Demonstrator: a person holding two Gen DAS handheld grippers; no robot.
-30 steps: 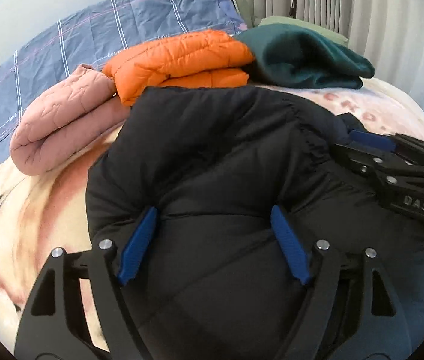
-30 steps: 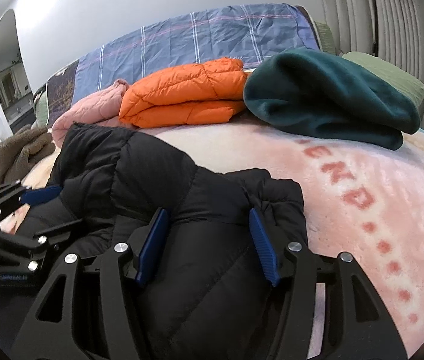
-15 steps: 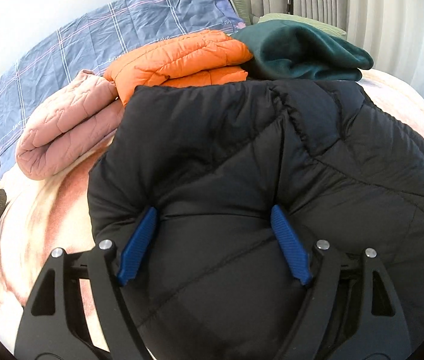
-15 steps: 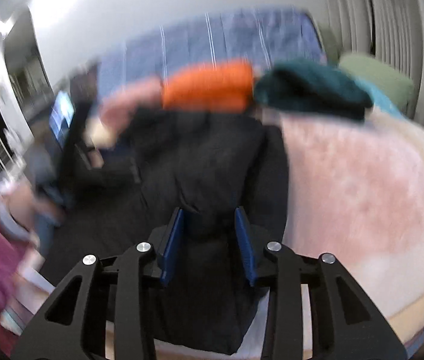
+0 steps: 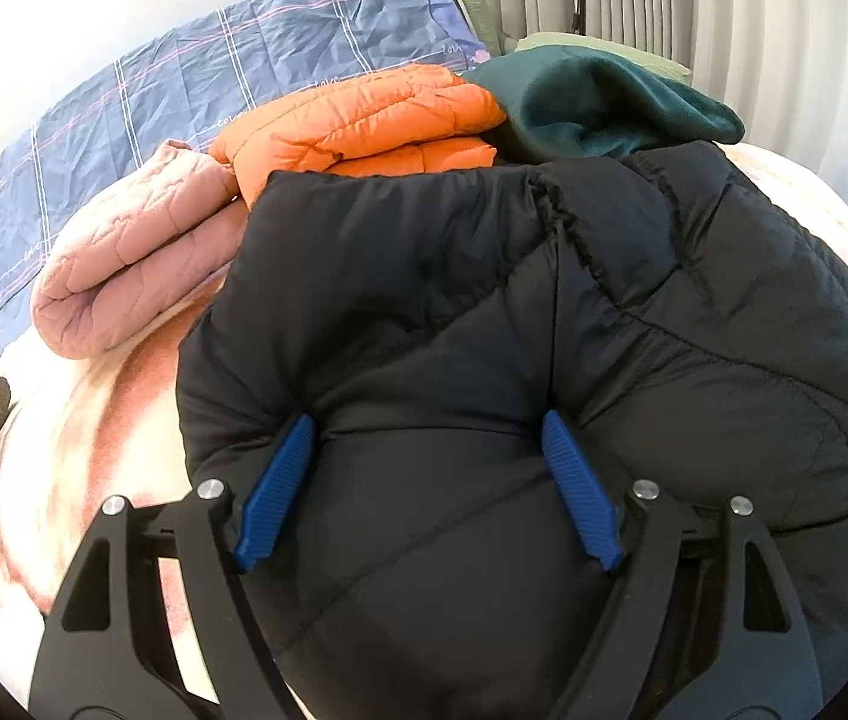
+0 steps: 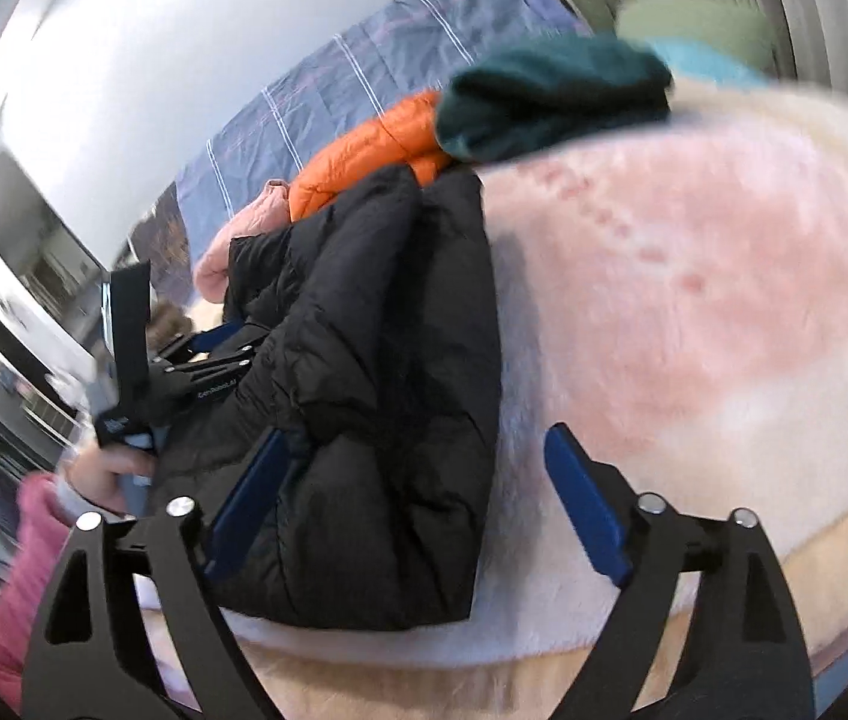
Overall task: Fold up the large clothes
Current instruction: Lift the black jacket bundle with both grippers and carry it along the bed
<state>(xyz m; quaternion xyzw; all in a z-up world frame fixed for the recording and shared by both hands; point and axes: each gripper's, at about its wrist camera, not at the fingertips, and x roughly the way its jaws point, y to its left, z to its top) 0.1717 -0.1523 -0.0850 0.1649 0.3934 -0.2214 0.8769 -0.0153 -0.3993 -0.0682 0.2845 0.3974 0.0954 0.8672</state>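
The black puffer jacket (image 5: 544, 360) lies folded in a thick bundle on the bed (image 6: 724, 300), near its front edge, on the pink-and-cream fleece blanket. A second ago one side of it still lay spread out towards the right edge of the bed; that side has since been carried over onto the body, so the bundle is now narrower and doubled. This looks like a lengthwise fold just completed, with perhaps one more fold left to match the finished garments.

In the right wrist view the bundle's long axis runs from the front edge of the bed back towards the headboard end, its far end almost touching the orange jacket (image 5: 364, 120) and the dark green fleece (image 5: 592, 102).

The left gripper (image 5: 430, 480) has kept still, its fingers set wide and pressed into the padding on both sides, clamped on the jacket. The right gripper (image 6: 424, 504) has let go: its fingers are opening, the left one (image 6: 250, 498) just beside the jacket's near corner, the right one over bare blanket, with only the bundle's edge between them.

Further back, a folded pink quilted jacket (image 5: 136, 258) rests beside the orange one, in front of a blue checked pillow (image 5: 214, 78). A hand (image 6: 100, 474) with a pink sleeve shows at the left gripper.
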